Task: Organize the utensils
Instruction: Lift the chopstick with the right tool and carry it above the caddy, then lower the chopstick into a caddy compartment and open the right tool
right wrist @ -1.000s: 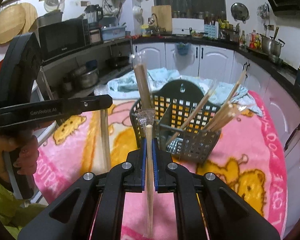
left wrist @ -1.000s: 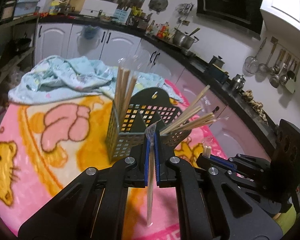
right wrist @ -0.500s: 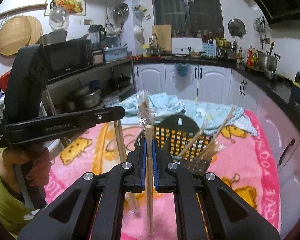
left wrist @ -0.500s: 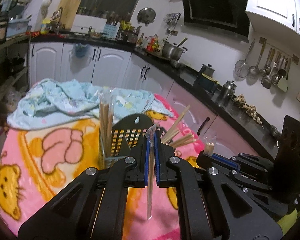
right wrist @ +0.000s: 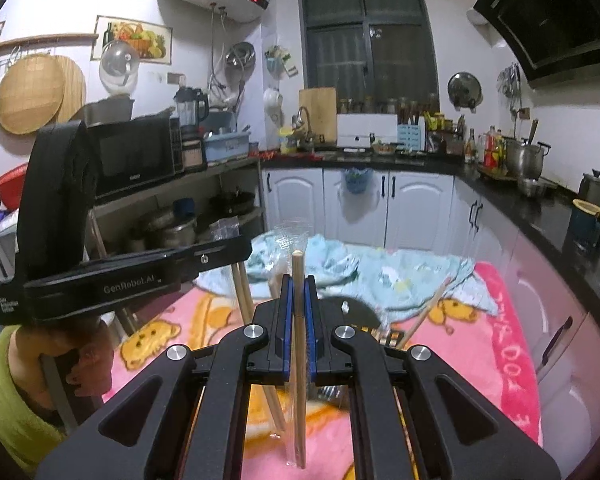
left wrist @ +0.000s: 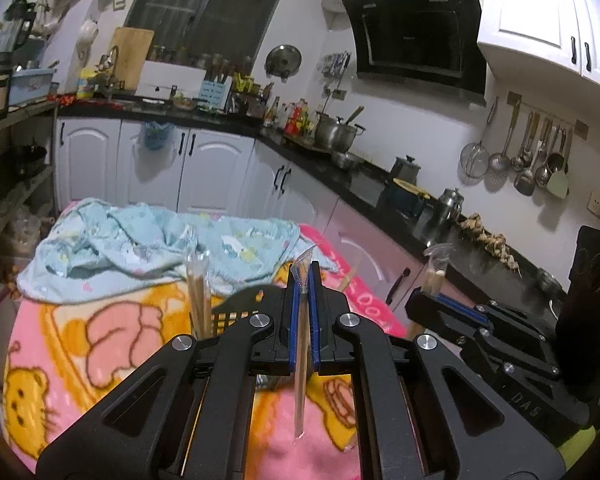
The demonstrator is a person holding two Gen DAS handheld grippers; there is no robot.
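Note:
My left gripper [left wrist: 302, 280] is shut on a pair of wooden chopsticks in a clear plastic sleeve [left wrist: 300, 384], held upright. My right gripper [right wrist: 298, 292] is shut on another sleeved pair of chopsticks [right wrist: 299, 380], also upright. The dark mesh utensil basket [left wrist: 240, 308] stands on the pink blanket, mostly hidden behind my fingers in both views [right wrist: 364, 316]. A sleeved pair [left wrist: 199, 300] stands in its left part; loose chopsticks [right wrist: 428, 314] lean out on its right. The right gripper shows at the right of the left wrist view [left wrist: 432, 292]; the left gripper crosses the right wrist view [right wrist: 240, 250].
A pink cartoon blanket [left wrist: 100, 340] covers the table, with a crumpled light blue cloth [left wrist: 140, 248] at its far side. Kitchen counters and white cabinets [right wrist: 380, 204] run behind and along the right. A shelf with a microwave [right wrist: 136, 156] stands at the left.
Both grippers have risen and tilted up with their chopsticks held. The basket has dropped lower in both views and is now mostly hidden behind the fingers.

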